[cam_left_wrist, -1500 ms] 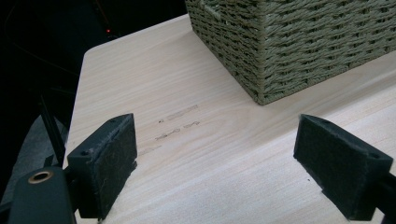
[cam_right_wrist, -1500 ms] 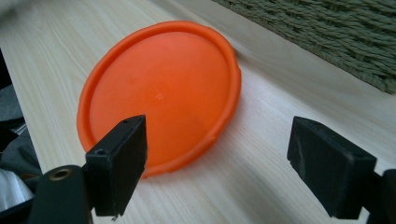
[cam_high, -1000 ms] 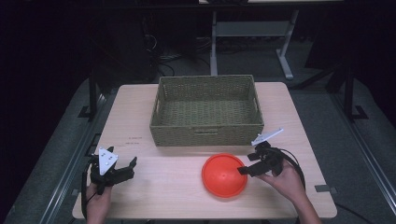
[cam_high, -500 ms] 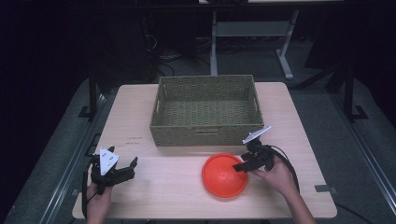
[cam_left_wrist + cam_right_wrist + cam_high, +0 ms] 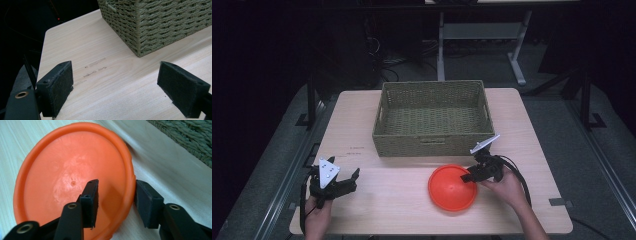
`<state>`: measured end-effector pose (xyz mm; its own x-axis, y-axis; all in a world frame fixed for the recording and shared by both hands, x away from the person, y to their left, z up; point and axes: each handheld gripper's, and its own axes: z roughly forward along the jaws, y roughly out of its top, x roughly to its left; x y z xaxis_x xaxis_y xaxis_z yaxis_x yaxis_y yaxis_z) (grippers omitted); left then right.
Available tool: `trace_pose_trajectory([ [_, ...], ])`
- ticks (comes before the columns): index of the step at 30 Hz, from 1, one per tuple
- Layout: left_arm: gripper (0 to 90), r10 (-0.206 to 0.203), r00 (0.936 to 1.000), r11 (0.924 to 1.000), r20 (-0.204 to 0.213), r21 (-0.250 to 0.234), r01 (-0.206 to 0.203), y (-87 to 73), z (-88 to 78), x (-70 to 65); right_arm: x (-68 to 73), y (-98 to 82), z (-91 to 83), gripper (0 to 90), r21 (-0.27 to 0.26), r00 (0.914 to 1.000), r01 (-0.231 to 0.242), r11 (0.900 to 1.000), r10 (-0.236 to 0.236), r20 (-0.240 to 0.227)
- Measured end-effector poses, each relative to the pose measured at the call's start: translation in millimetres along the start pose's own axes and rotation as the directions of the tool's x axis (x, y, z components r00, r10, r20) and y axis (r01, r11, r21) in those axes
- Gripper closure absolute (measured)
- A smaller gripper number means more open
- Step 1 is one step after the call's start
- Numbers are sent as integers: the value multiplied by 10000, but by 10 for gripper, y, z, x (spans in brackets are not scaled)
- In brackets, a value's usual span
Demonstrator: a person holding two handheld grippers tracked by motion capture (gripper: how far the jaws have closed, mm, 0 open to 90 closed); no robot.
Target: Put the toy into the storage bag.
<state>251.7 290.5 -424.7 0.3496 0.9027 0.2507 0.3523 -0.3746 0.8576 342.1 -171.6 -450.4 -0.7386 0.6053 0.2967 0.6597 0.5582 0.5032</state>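
An orange plate (image 5: 451,190) lies on the wooden table (image 5: 387,200), in front of the woven basket (image 5: 432,142). My right gripper (image 5: 469,176) reaches over the plate's right edge. In the right gripper view the plate (image 5: 62,177) has its raised rim between the jaws of the right gripper (image 5: 116,193): one jaw stands inside the dish, the other outside it. The jaws have just been closing, and a gap still shows between the inner pad and the rim. My left gripper (image 5: 348,181) rests at the table's front left, open with nothing in it (image 5: 116,75).
The basket (image 5: 162,25) is empty and stands at the table's far middle, its near corner just ahead of the left gripper. Bare wood (image 5: 387,175) lies between the two hands. Dark floor and metal stands surround the table.
My right gripper has moved left and slightly down onto the plate's right edge, and its jaws have narrowed around the rim. The left gripper has stayed put.
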Motion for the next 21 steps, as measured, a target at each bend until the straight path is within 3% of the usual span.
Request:
trace_pose_trajectory([
  [7,128,-63,10000,10000,-10,-23,63,-2,0,4,2,-8,-9,643,2,9998,90,10000,-90,174],
  [12,128,-30,10000,10000,-30,-14,30,-1,-5,-1,-24,-12,-28,680,-45,10000,-53,10000,53,48],
  [21,128,-86,10000,10000,-51,19,86,-3,-2,-2,42,-3,-191,794,-677,9999,65,9977,-73,-124],
])
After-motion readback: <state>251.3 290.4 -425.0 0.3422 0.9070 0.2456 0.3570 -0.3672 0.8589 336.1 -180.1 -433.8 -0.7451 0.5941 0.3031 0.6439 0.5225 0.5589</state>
